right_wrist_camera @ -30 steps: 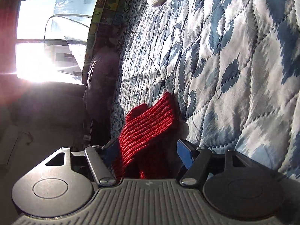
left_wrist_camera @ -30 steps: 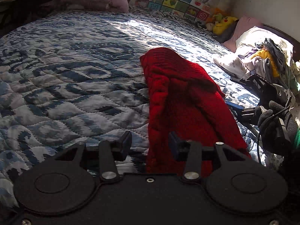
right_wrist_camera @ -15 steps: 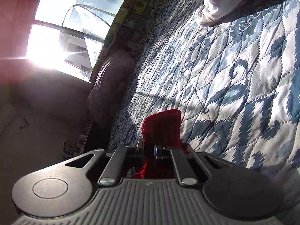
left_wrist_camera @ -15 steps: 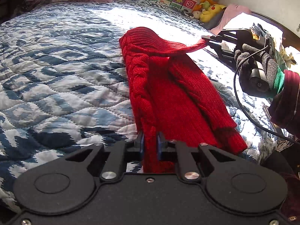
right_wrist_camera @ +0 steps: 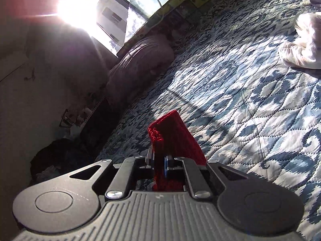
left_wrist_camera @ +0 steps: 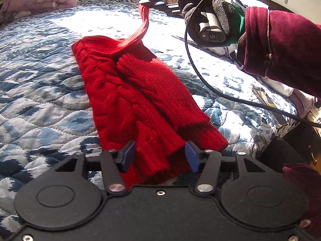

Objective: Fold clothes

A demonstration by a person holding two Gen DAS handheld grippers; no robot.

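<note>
Up close in the left wrist view, the left tongs [left_wrist_camera: 159, 156] stand spread around the hem of the red sweater [left_wrist_camera: 132, 92] lying on the bed [left_wrist_camera: 40, 84]. Seen from the right wrist, the right tongs [right_wrist_camera: 159, 163] pinch what is probably its cuff [right_wrist_camera: 172, 134].

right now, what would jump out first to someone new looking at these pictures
A bright red sweater lies lengthwise on the blue patterned quilt, its near hem between the open left gripper. The right gripper is shut on its far corner, lifting a strip of knit. Harsh sun glares through the window behind the bed.
</note>
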